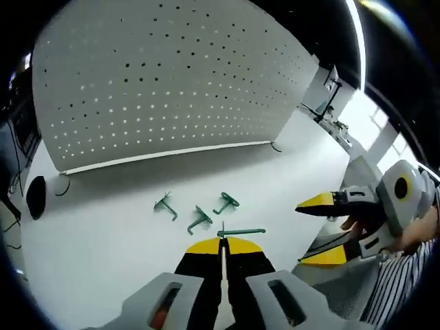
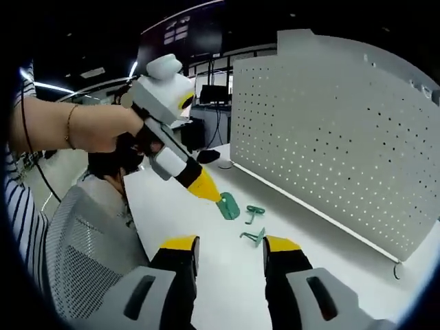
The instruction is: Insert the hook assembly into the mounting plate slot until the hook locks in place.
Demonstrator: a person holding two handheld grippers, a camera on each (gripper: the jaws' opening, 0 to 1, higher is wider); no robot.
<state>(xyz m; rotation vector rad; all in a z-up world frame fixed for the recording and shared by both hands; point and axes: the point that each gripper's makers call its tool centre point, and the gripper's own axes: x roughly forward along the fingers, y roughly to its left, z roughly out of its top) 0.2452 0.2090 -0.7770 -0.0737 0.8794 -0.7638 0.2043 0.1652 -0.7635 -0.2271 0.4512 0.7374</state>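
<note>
both views face the pegboard (image 1: 172,82), sharing green hooks (image 2: 249,223).

The pegboard (image 1: 172,75) is showing pale grey, dotted all over with a regular grid of small dark holes, and it is standing on a plain white table (image 1: 103,234). Four hooks are showing green: hook one (image 1: 165,205) at ten o'clock of the left gripper (image 1: 224,245), hook two (image 1: 200,218), hook three (image 1: 226,202) at twelve, and hook four (image 1: 242,232). Both grippers are wearing yellow tips over black jaws and grey bodies; the right gripper (image 2: 229,249) too. A sleeve (image 2: 17,206) at nine o'clock is showing navy-and-white stripes; the chair (image 2: 79,254) is showing grey mesh.
</note>
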